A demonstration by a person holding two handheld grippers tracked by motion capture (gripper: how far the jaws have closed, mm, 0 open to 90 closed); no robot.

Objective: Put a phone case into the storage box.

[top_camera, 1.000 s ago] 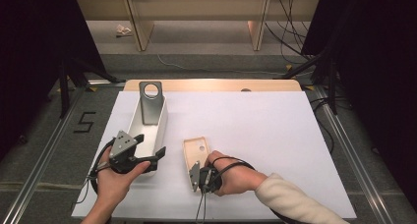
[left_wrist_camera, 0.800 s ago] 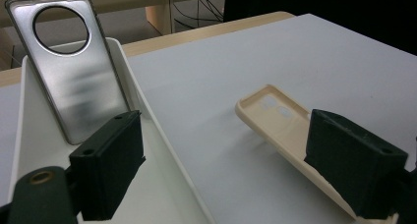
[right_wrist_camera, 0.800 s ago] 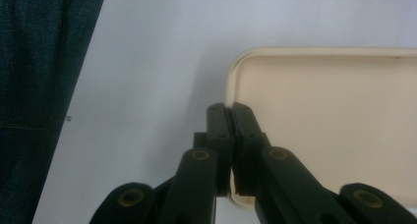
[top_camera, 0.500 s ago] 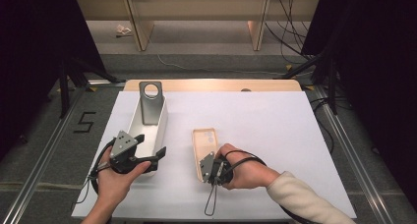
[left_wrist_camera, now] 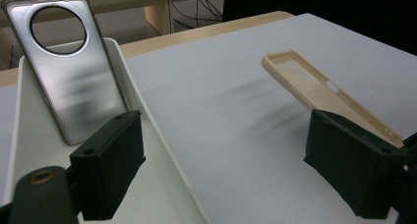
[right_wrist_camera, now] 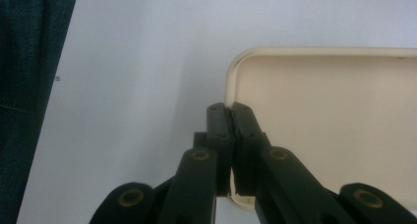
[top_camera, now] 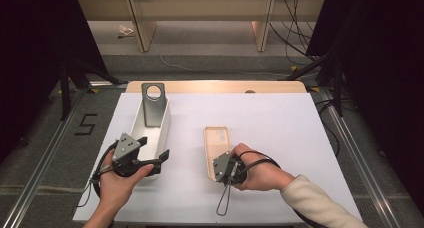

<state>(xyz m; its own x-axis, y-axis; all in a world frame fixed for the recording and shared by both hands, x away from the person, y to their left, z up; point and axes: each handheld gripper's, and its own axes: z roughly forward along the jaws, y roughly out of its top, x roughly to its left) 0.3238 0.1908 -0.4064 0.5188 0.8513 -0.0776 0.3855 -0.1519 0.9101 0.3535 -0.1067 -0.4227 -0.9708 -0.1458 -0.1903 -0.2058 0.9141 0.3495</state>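
A beige phone case (top_camera: 217,142) is held by its near end, its far end raised off the white table top (top_camera: 280,133). My right gripper (top_camera: 216,171) is shut on that case's rim; in the right gripper view the jaws meet on the edge of the beige case (right_wrist_camera: 334,126). A silver phone case (top_camera: 152,104) with a round hole leans upright at the far end of a white tray (top_camera: 164,130). My left gripper (top_camera: 154,148) hovers open over the tray's near end, nothing between its pads (left_wrist_camera: 109,167). The left gripper view shows the silver case (left_wrist_camera: 74,71) and the tilted beige case (left_wrist_camera: 314,86).
The white top sits on a wooden table whose far edge (top_camera: 215,86) shows behind it. Black stands and cables (top_camera: 320,63) rise on the floor to the right. A floor mark "5" (top_camera: 86,124) lies left of the table.
My right gripper has carried the beige case to the right and turned it to lie lengthwise, pointing away. The left gripper has stayed put.
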